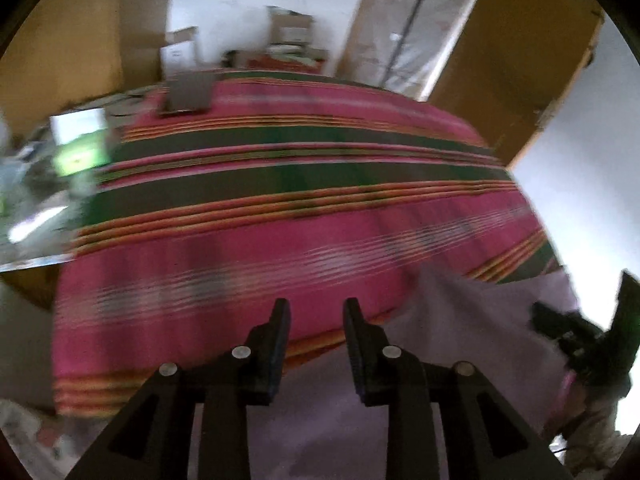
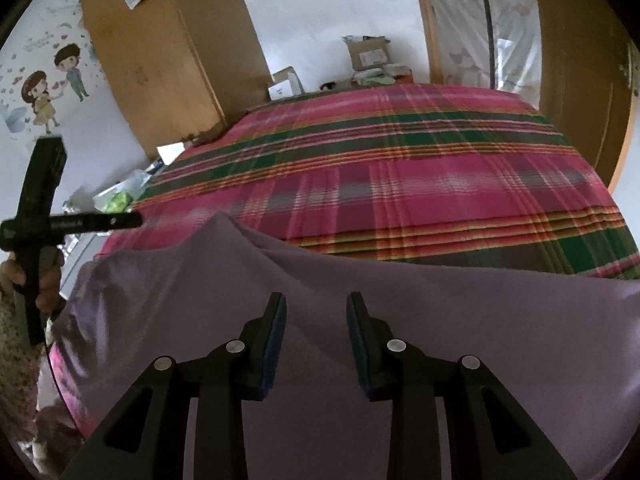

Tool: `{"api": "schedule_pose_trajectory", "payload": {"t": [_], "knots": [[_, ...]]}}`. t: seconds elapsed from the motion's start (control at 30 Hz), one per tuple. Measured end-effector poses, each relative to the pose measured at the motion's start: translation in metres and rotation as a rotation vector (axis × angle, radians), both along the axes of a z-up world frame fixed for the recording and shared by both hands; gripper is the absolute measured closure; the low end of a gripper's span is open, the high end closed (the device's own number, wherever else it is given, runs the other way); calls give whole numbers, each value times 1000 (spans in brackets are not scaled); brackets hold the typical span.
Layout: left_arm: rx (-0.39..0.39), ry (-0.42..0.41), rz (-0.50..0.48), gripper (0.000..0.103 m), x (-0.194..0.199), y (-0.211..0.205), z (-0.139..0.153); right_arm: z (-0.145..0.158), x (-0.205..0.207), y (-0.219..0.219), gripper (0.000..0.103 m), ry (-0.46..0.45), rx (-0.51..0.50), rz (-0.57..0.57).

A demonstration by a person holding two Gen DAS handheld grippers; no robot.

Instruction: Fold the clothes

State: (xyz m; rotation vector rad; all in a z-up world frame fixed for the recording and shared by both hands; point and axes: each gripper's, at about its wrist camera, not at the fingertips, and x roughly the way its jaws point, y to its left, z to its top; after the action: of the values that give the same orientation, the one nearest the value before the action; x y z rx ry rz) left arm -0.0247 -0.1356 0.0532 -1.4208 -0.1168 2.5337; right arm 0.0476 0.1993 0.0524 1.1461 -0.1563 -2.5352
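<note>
Purple cloth lies on bed, near edge, w/ one peak rucked up at far left. Soft, light, prob. drapes & slips; best pinched at corners or hem. L gripper & R gripper: fingers apart, nothing between.

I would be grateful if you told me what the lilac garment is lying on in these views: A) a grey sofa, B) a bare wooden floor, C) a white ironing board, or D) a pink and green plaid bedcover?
D: in the right wrist view the lilac garment spreads over the near edge of the pink and green plaid bedcover, which stretches away behind it.
</note>
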Motion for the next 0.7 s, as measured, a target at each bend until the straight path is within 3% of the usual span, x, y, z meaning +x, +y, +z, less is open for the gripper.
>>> {"api": "schedule_pose_trajectory", "payload": {"t": [0.17, 0.27, 0.53, 0.7], "knots": [[-99, -50, 81, 73, 19, -46, -11, 0, 9, -12, 71, -1, -25, 30], [-147, -55, 68, 72, 28, -53, -17, -2, 13, -20, 71, -11, -30, 49], [-98, -33, 46, 70, 30, -67, -19, -2, 21, -36, 71, -12, -18, 72], [15, -35, 104, 70, 44, -91, -21, 0, 23, -38, 71, -8, -31, 63]]}}
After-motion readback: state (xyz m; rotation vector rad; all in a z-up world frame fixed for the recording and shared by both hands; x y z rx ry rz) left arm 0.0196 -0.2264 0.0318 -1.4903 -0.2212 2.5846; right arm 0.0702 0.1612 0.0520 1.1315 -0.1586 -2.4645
